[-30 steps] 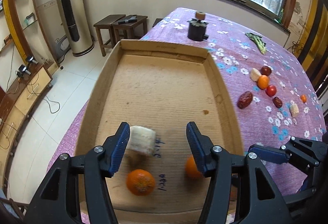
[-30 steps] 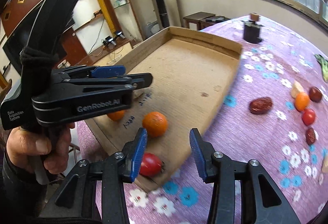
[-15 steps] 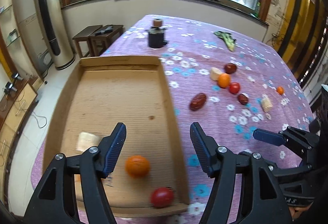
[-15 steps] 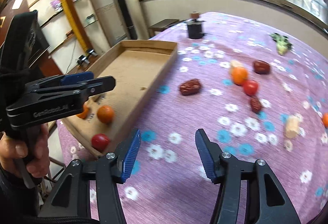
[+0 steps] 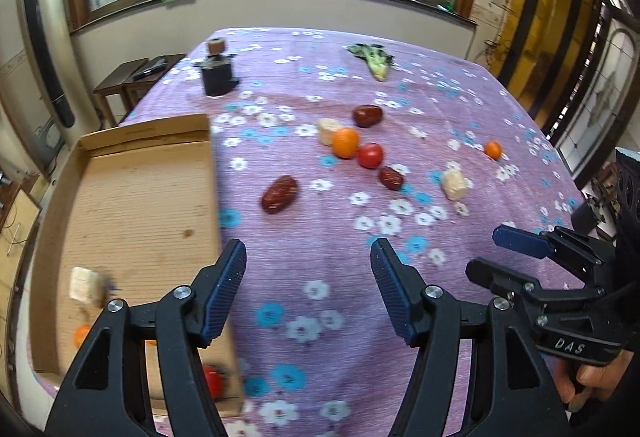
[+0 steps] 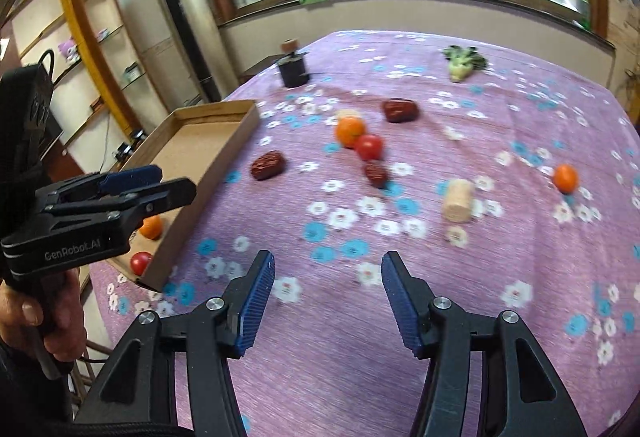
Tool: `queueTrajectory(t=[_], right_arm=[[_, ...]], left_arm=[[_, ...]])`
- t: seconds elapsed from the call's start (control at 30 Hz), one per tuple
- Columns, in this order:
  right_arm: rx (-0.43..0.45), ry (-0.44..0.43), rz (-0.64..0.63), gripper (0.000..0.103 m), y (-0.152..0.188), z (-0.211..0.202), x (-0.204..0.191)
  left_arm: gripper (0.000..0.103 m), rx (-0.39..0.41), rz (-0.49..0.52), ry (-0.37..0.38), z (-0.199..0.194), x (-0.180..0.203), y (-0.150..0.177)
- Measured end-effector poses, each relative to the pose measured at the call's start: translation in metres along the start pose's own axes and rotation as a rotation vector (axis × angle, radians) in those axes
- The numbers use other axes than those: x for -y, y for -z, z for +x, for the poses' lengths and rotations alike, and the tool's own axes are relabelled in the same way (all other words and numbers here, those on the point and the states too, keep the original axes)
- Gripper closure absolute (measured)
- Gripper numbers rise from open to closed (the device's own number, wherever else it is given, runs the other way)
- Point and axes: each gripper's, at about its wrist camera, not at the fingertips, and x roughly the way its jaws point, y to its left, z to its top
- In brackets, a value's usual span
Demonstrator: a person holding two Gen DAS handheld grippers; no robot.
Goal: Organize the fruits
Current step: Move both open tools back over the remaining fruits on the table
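A cardboard tray [image 5: 132,177] lies at the table's left and holds a pale chunk [image 5: 85,285], an orange [image 5: 82,334] and a tomato [image 5: 212,380]. On the purple cloth lie a red date [image 5: 279,193], an orange [image 5: 345,142], a tomato [image 5: 370,155], two more dates [image 5: 367,115] [image 5: 391,178], pale chunks [image 5: 453,184] and a small orange [image 5: 493,150]. My left gripper [image 5: 308,291] is open and empty over the cloth beside the tray. My right gripper [image 6: 326,301] is open and empty, short of the pale chunk [image 6: 458,200].
A black pot [image 5: 216,75] with a brown lid stands at the far left of the table. A green leafy vegetable [image 5: 374,57] lies at the far middle. The table's near edge drops off left of the tray. Small wooden tables [image 5: 132,75] stand beyond.
Both grippers have swung right, away from the tray and over the cloth. The pale chunk the left gripper was around now lies in the tray, and the tomato lies in the tray's near corner.
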Motion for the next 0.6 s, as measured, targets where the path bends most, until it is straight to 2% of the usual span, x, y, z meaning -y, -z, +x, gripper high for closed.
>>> queueTrajectory(t=[0.3,0.6], right_arm=[[0.032,0.052,0.085,0.045,0.011,-0.023,0.046],[0.041,0.078,0.141,0.045,0.018,-0.025,0.076]], left_arm=[[0.039,-0.025,0.02,0.028,0.011,0.023,-0.002],[0.039,-0.054,0.024,0.072,0.028,0.042,-0.006]])
